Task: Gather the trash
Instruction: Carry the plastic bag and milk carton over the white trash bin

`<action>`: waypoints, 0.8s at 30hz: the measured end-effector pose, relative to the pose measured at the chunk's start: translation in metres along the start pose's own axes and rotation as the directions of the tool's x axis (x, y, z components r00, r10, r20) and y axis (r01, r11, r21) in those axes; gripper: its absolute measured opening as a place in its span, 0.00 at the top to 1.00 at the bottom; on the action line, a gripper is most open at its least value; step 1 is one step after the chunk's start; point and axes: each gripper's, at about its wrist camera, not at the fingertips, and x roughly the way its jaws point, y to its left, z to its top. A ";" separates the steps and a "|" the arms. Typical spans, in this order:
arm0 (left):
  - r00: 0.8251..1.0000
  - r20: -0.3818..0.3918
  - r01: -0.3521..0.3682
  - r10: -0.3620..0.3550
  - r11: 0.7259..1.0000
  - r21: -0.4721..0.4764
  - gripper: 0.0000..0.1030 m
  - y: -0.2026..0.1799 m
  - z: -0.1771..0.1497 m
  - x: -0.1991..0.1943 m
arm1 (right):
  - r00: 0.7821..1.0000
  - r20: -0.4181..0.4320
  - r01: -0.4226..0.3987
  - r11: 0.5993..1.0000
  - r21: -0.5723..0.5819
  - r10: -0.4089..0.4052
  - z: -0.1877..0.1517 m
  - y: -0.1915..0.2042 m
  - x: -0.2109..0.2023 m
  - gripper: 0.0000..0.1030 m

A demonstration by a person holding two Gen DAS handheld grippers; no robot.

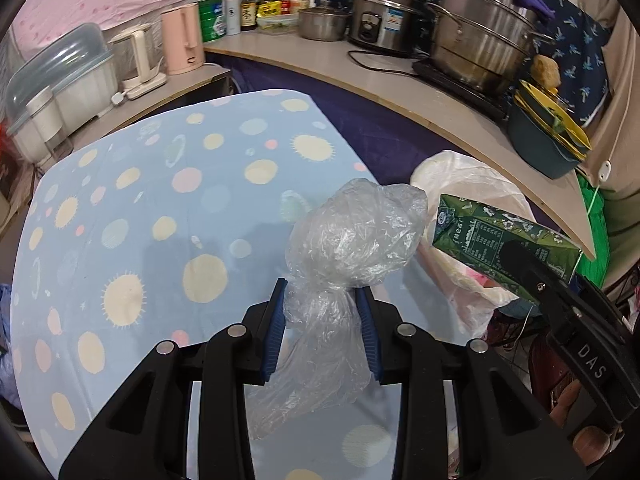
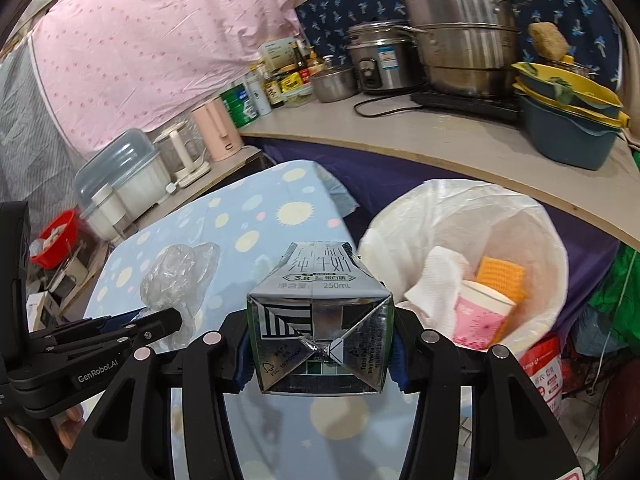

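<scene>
My left gripper [image 1: 322,300] is shut on a crumpled clear plastic bag [image 1: 356,236] and holds it above the dotted blue tablecloth [image 1: 160,216]. The bag also shows in the right wrist view [image 2: 176,272], with the left gripper [image 2: 176,316] at its base. My right gripper [image 2: 320,354] is shut on a green milk carton [image 2: 320,320], bottom end facing the camera; the carton shows in the left wrist view [image 1: 496,240]. A bin lined with a white bag [image 2: 520,208] stands right of the table, holding a pink cup [image 2: 480,312], an orange sponge [image 2: 500,276] and white tissue [image 2: 436,280].
A curved counter [image 2: 400,136] behind carries steel pots [image 2: 460,32], a rice cooker [image 2: 380,60], bottles, kettles [image 2: 216,128] and a blue basin with yellow dishes [image 2: 568,136]. A red tub [image 2: 56,236] sits on the floor at left. A pink curtain hangs behind.
</scene>
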 end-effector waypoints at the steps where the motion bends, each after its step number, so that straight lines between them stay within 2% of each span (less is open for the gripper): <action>1: 1.000 0.000 0.003 -0.003 1.000 0.008 0.68 -0.005 0.000 0.000 | 1.000 0.004 0.006 1.000 0.008 -0.006 0.000 -0.004 -0.002 0.52; 13: 1.000 -0.008 0.030 -0.029 0.995 0.100 0.68 -0.061 0.004 0.007 | 0.996 0.049 0.065 0.994 0.086 -0.069 0.002 -0.058 -0.026 0.52; 24: 0.999 -0.018 0.048 -0.046 0.987 0.155 0.68 -0.098 0.013 0.019 | 0.991 0.064 0.111 0.986 0.123 -0.119 0.007 -0.092 -0.030 0.52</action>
